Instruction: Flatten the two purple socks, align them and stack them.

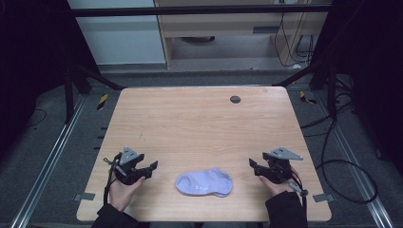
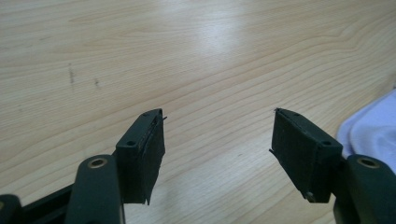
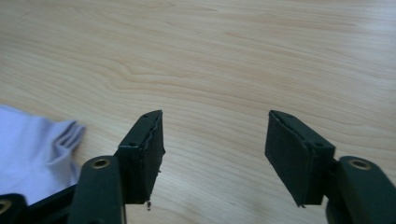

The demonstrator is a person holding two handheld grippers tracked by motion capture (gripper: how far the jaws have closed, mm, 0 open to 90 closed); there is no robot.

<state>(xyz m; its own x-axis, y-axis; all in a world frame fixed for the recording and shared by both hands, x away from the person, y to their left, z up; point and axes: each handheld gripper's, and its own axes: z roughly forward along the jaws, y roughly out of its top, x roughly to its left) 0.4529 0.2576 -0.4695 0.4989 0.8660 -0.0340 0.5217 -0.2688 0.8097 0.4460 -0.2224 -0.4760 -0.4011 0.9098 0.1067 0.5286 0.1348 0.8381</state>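
sock (image 1: 204, 184) on table (image 1: 199, 128) near edge | left hand-held gripper (image 1: 151, 168) left | right hand-held gripper (image 1: 254, 166) right

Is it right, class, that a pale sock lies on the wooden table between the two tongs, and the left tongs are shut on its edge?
Not quite. The sock does lie on the table between the left tongs and the right tongs, but the left tongs are open and hold nothing. The left gripper view shows their jaws spread over bare wood, the sock off to one side.
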